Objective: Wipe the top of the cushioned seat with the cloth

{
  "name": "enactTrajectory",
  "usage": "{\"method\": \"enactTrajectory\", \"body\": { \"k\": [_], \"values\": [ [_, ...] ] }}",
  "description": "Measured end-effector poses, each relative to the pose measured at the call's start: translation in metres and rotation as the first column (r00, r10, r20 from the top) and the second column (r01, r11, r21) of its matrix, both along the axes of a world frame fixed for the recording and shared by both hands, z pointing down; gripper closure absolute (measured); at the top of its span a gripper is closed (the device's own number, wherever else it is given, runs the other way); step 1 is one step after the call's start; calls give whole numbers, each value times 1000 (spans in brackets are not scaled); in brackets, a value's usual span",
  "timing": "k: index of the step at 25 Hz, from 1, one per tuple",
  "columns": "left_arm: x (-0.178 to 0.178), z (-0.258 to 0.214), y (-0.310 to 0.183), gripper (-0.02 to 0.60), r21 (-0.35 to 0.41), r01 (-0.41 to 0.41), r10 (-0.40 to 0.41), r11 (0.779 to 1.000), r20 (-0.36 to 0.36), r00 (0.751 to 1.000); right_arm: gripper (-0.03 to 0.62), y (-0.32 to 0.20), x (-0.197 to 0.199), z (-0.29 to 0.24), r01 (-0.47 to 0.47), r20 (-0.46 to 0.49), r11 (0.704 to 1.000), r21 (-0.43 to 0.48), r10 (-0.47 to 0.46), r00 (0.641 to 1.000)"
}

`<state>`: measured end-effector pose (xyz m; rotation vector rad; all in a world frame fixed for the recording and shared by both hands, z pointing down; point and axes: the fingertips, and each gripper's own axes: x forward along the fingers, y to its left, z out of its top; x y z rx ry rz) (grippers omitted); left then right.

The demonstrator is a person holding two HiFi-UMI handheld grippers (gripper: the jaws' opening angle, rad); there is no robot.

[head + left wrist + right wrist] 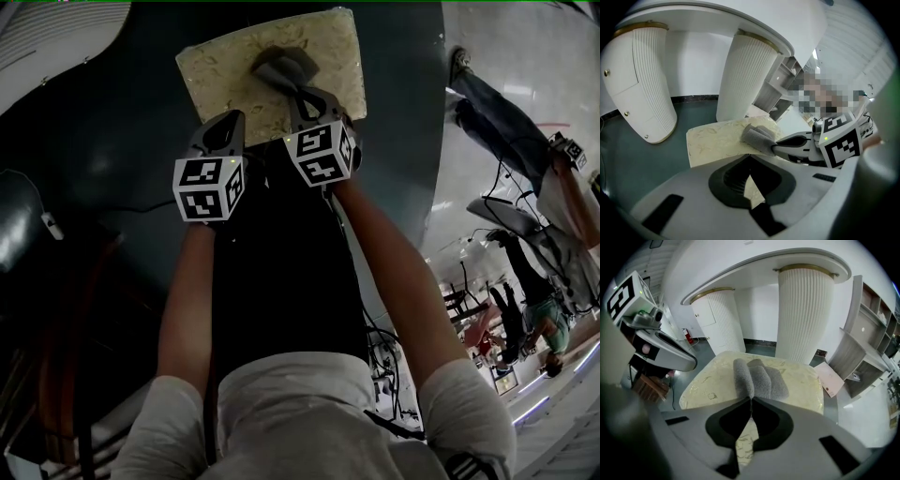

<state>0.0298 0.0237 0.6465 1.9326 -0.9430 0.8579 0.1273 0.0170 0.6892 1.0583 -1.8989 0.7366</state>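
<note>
The cushioned seat (225,70) is a cream square pad with a leafy pattern, at the top of the head view. A folded grey cloth (284,64) lies on its top, and my right gripper (298,90) is shut on the cloth's near end. In the right gripper view the cloth (761,378) bunches just beyond the closed jaws, over the seat (804,390). My left gripper (232,119) hovers at the seat's near left edge, shut with nothing in it. In the left gripper view the seat (715,140), the cloth (757,137) and the right gripper (777,148) lie just ahead.
Two white ribbed pillars (804,315) under a curved white counter stand behind the seat on dark green floor (112,141). A grey shelf unit (867,357) and a pink card (832,379) are to the right. People (525,141) stand at the right.
</note>
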Motion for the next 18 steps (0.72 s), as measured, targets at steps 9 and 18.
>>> {"method": "enactTrajectory", "body": {
  "k": [9,18],
  "values": [
    [32,6,-3,566,-11,-10,10,1000,1,1000,576,-4,33,7,-17,5,1000,-7,17,1000],
    [72,10,-15,566,-17,-17,18,1000,6,1000,576,-7,72,9,-23,15,1000,-16,23,1000]
  ]
}}
